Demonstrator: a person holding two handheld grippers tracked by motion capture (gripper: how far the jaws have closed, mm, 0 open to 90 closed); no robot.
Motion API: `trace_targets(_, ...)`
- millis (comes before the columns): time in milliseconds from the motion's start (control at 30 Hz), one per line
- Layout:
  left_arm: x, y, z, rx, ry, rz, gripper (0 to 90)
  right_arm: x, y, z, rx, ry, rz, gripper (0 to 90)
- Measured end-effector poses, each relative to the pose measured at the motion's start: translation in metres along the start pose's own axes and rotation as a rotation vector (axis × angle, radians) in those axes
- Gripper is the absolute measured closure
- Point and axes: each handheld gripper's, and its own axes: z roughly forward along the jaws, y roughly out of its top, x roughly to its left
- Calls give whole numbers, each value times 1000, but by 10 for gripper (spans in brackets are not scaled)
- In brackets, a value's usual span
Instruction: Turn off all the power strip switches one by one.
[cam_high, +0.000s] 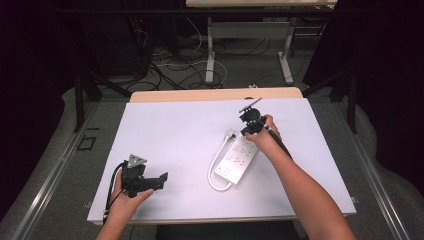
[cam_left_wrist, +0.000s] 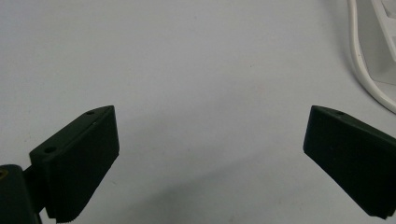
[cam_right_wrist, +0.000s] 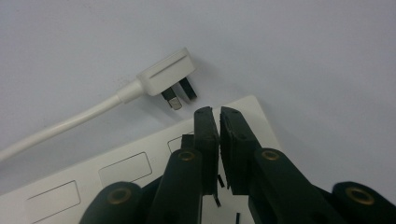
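- High view: the white plastic power strip lies right of centre on the white table sheet, the right gripper over its far end.
- Left gripper view: the left gripper idles, jaws wide apart.
- Right gripper view: jaws nearly together, empty, above the strip; the white plug lies just beyond. Open before reaching, and approach slowly.

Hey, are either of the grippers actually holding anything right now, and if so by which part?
Nothing is held. The right gripper is shut and empty above the power strip; the left gripper is open over bare table.
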Motion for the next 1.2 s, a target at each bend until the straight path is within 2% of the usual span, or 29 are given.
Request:
trace_targets(100, 0, 0, 0, 0, 0, 0, 36, 0, -1, 3, -26, 1, 1, 855)
trace_targets(133, 0, 0, 0, 0, 0, 0, 36, 0, 0, 3, 4, -9, -4, 855)
trace_targets(200, 0, 0, 0, -3, -1, -4, 36, 0, 0, 4, 11, -1, -8, 856)
trace_targets(233, 0, 0, 0, -3, -1, -4, 36, 0, 1, 3, 31, -12, -11, 855)
trace_targets(267, 0, 0, 0, -2, -1, -3, 36, 0, 0, 6, 1, -7, -14, 855)
trace_targets(400, 0, 0, 0, 0, 0, 0, 36, 1, 0, 9, -3, -3, 0, 859)
trace_targets(433, 0, 0, 0, 0, -1, 1, 36, 1, 1, 8, 11, -8, -8, 859)
trace_targets(533, 0, 0, 0, 0, -1, 0, 36, 0, 0, 10, -1, -12, -9, 862)
trace_targets(633, 0, 0, 0, 4, 0, 1, 36, 1, 0, 10, 16, -15, 2, 863)
trace_targets(667, 0, 0, 0, 1, 0, -2, 36, 0, 1, 10, 15, -13, -14, 865)
trace_targets(733, 0, 0, 0, 0, -1, 0, 36, 1, 1, 10, 19, -17, -14, 870)
trace_targets(800, 0, 0, 0, 3, -1, 4, 36, 2, 0, 12, -4, -9, -13, 874)
trace_targets(833, 0, 0, -1, 4, -1, 5, 36, 2, 0, 12, -4, -9, -13, 874)
trace_targets(867, 0, 0, -1, 6, 0, 8, 36, 2, 1, 10, 20, -15, -14, 875)
trace_targets(1200, 0, 0, -1, 8, -1, 8, 36, 1, 1, 10, 17, -17, -23, 885)
